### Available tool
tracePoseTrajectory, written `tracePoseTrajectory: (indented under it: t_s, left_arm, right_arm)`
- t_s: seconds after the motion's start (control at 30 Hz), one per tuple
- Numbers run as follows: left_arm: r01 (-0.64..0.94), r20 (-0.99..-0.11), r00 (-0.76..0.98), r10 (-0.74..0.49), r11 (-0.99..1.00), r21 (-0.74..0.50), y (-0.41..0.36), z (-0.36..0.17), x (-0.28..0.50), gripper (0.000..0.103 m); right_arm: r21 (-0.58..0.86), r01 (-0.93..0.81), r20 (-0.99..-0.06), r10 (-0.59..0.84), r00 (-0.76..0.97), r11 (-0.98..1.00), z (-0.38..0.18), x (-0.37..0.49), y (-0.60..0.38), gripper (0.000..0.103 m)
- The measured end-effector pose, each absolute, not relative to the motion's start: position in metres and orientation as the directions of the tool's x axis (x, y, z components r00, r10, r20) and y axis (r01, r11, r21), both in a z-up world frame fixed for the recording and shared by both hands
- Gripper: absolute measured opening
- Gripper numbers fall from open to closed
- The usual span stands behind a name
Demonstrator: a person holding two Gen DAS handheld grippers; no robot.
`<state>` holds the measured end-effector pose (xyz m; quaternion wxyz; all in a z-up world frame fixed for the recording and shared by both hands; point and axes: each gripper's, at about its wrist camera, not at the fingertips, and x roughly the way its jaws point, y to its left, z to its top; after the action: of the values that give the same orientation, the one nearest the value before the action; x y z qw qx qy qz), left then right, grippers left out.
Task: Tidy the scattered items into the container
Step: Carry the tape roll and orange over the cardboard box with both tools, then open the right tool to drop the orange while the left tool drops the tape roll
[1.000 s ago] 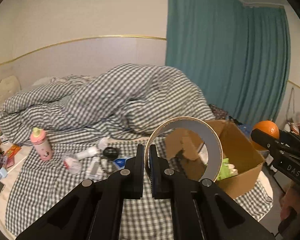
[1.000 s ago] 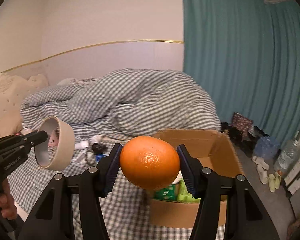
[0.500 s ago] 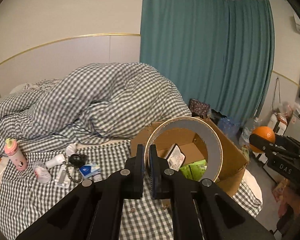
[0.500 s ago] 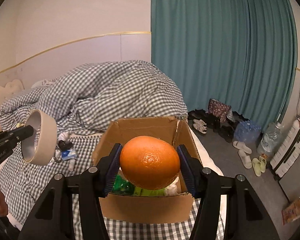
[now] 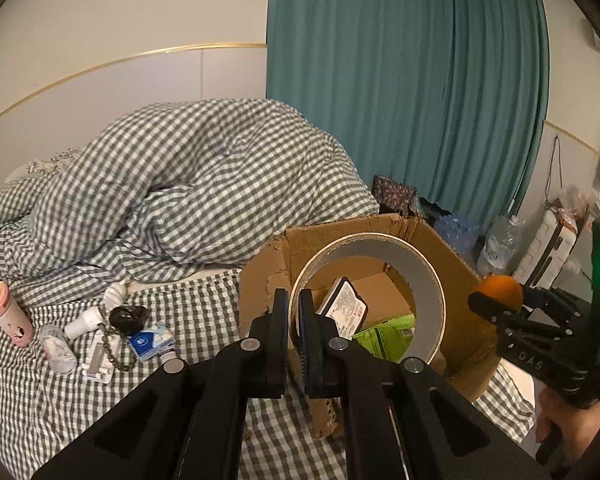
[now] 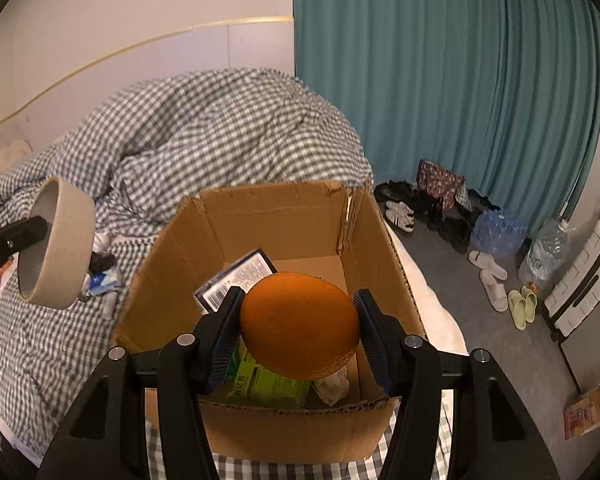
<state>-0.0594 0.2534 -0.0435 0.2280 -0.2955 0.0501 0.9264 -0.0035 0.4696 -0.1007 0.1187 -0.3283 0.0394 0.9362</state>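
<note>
An open cardboard box (image 6: 284,216) stands on the checked bed with a dark packet, a green pack and crumpled paper inside. My right gripper (image 6: 298,326) is shut on an orange (image 6: 300,322), held over the box's near side. My left gripper (image 5: 294,312) is shut on the wall of a roll of tape (image 5: 432,288), which hangs at the box's (image 5: 452,256) left rim. From the right wrist the roll of tape (image 6: 56,244) shows to the left of the box, over the sheet. The orange (image 5: 500,288) shows at the right in the left wrist view.
Loose items lie on the sheet left of the box: a pink bottle (image 5: 6,314), a white bottle (image 5: 82,322), a dark clip (image 5: 128,316), a blue-white packet (image 5: 150,336). A heaped checked duvet (image 5: 188,184) lies behind. Shoes, water bottles (image 6: 498,232) and a suitcase stand on the floor at right.
Both grippers have swung right and down toward the box. The orange now sits over the box's opening, and the tape roll is up against its left rim. Both grips stay the same.
</note>
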Motion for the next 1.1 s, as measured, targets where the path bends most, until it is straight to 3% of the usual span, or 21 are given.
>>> tracePoseTrajectory:
  t_s: [0.37,0.43,0.5,0.53,0.73,1.0,1.1]
  left_arm:
    - [-0.488,-0.612,-0.676,0.409,-0.872,-0.043,0.293,-0.073,-0.086,0.004]
    - [-0.492,-0.618,-0.671,0.41,-0.869,-0.042,0.298,-0.078,-0.09,0.004]
    - [-0.496,-0.624,-0.665,0.41,-0.868,-0.041,0.303,-0.082,-0.093,0.004]
    - [-0.497,-0.627,-0.663,0.409,-0.867,-0.04,0.305,-0.083,-0.095,0.004]
    - [-0.51,-0.646,-0.643,0.41,-0.86,-0.038,0.32,-0.095,-0.1,0.004]
    - [-0.549,-0.681,-0.603,0.417,-0.835,-0.026,0.352,-0.113,-0.103,0.005]
    - [-0.551,-0.691,-0.595,0.41,-0.835,-0.021,0.361,-0.116,-0.103,0.011]
  right_arm:
    - [0.007,-0.249,-0.681,0.178,-0.71,-0.968,-0.137,-0.028,0.495,0.056]
    - [0.01,-0.265,-0.66,0.193,-0.726,-0.964,-0.136,-0.027,0.498,0.066]
    - [0.012,-0.283,-0.63,0.212,-0.747,-0.959,-0.131,-0.023,0.501,0.084]
    - [0.013,-0.291,-0.614,0.222,-0.757,-0.957,-0.127,-0.021,0.502,0.086]
    - [0.022,-0.317,-0.561,0.251,-0.789,-0.948,-0.115,-0.014,0.513,0.086]
    - [0.04,-0.343,-0.562,0.263,-0.784,-0.939,-0.113,-0.004,0.533,0.086]
    - [0.051,-0.35,-0.562,0.263,-0.785,-0.935,-0.112,-0.001,0.539,0.086]
